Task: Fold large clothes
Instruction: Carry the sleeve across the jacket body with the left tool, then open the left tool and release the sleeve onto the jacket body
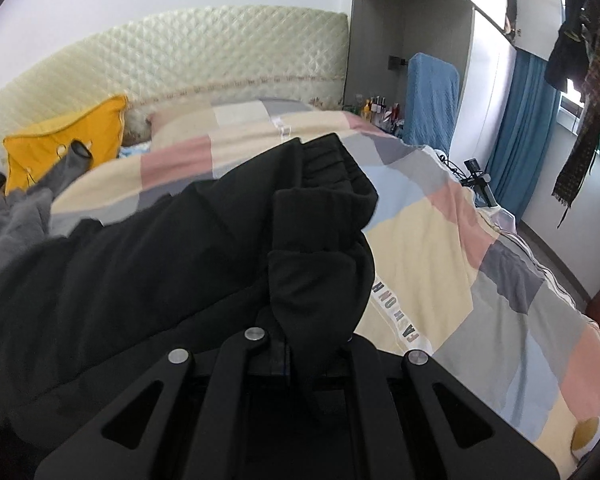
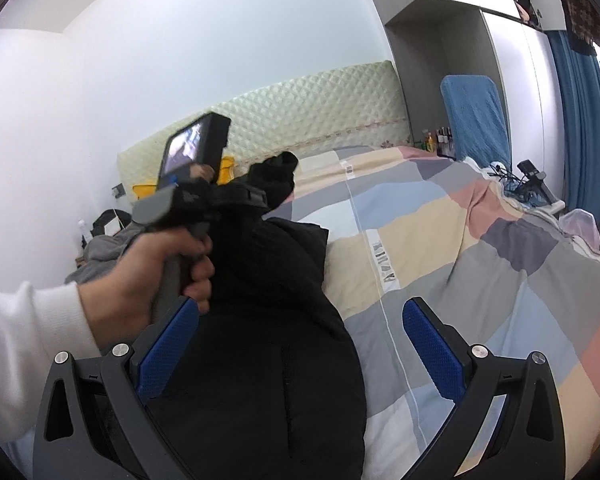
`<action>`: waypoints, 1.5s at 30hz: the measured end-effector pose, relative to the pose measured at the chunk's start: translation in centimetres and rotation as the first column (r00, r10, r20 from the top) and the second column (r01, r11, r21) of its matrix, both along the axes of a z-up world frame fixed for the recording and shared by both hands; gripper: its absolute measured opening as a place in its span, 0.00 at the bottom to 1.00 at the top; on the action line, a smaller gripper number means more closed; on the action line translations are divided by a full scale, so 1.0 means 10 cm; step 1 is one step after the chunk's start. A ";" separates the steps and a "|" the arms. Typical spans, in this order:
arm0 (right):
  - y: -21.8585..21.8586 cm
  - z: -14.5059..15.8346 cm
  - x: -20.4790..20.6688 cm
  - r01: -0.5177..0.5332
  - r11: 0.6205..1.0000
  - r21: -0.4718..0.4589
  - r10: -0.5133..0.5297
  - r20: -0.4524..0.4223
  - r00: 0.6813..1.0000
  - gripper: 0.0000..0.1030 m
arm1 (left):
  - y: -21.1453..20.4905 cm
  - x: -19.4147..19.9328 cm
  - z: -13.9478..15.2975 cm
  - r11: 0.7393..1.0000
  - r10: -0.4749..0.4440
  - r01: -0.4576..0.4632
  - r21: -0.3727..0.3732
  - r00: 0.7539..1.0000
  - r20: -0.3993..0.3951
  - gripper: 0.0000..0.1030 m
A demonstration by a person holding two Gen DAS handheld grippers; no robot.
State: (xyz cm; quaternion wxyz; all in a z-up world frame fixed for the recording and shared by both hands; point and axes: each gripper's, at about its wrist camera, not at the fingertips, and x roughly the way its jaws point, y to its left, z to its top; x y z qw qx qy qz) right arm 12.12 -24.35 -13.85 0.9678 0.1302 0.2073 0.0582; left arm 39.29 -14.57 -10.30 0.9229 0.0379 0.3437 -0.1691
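One black jacket [image 2: 268, 340] lay on the bed [image 2: 480, 264], its long axis running from the near edge toward the quilted headboard [image 2: 312, 120], with a ribbed cuff or hem end [image 1: 332, 168] pointing that way. The left hand-held gripper [image 1: 300, 344] was closed, pinching a fold of the jacket's black fabric and lifting it off the patchwork duvet. The right hand-held gripper [image 2: 300, 332] hung wide open above the jacket's near end, its two blue pads [image 2: 432, 344] holding nothing. One yellow pillow [image 1: 68, 144] and one grey garment [image 1: 12, 220] sat beside the jacket at the bed's left.
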 end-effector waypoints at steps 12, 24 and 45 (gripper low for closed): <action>0.02 -0.13 0.12 0.003 1.000 -0.006 -0.004 -0.048 0.999 1.00 | -0.14 0.28 -0.61 0.996 0.006 0.009 0.092 0.987 -0.159 0.04; 0.05 -0.13 0.10 0.005 1.000 -0.015 -0.006 -0.020 1.000 1.00 | 0.05 -0.03 -0.12 0.998 -0.021 0.025 0.049 0.997 -0.080 0.17; 0.30 -0.01 -0.01 -0.024 0.993 -0.119 0.030 0.048 0.998 1.00 | 0.97 -1.00 0.99 0.999 0.042 -0.042 -0.001 0.993 0.112 0.80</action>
